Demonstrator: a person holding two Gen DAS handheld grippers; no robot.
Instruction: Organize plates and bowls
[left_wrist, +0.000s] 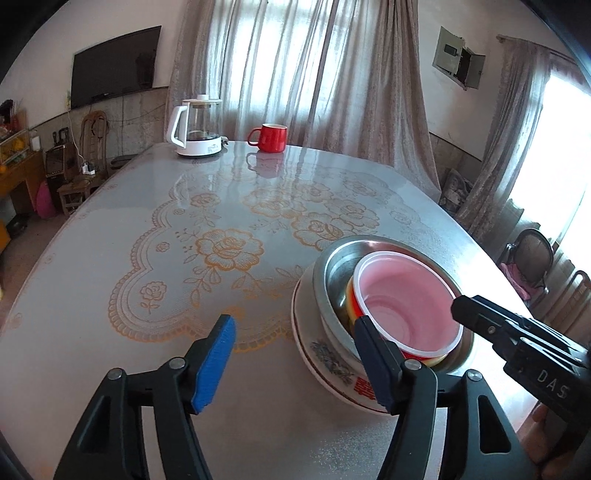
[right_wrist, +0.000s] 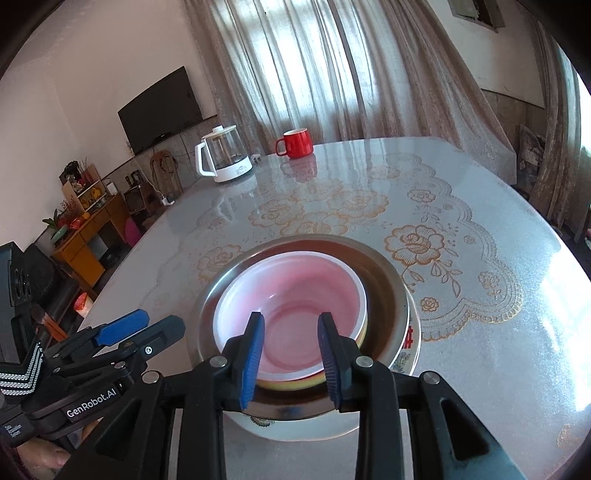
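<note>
1. So where things sit: the stack is on the near right part of the grey table with the gold flower-print cover (left_wrist: 155, 258). Bottom is a white ceramic plate with a floral rim (left_wrist: 325, 354), then a shiny steel bowl (left_wrist: 332, 273), then a translucent pink plastic bowl with a red-and-yellow outside (left_wrist: 406, 299) nested inside. It sits off-centre in the steel one, leaning toward the near side.

2. The right claw (right_wrist: 291, 354) is partly spread, both blue pads hanging over the near rim of the pink bowl. From the right wrist view I don't see either pad actually biting the rim, so I'd call it loose, holding nothing.

3. The left claw (left_wrist: 295, 362) is spread wide, nothing between the pads. Its right pad is just beside the pink bowl's rim and overlaps the steel bowl's edge; can't tell if it touches.

4. My read: nesting looks basically done, so the step is to back off without upsetting it, or nudge the pink bowl to centre.

5. Doing it well: lift the right claw straight up and back before swinging away, since plastic that light will skate if a pad drags the lip.

6. Keep the left claw low by the plate as a stop if the stack slides on that glossy cover.

7. The red mug (left_wrist: 271, 137) and the glass kettle on a white base (left_wrist: 195, 127) are well apart at the far edge, so no worry there.
</note>
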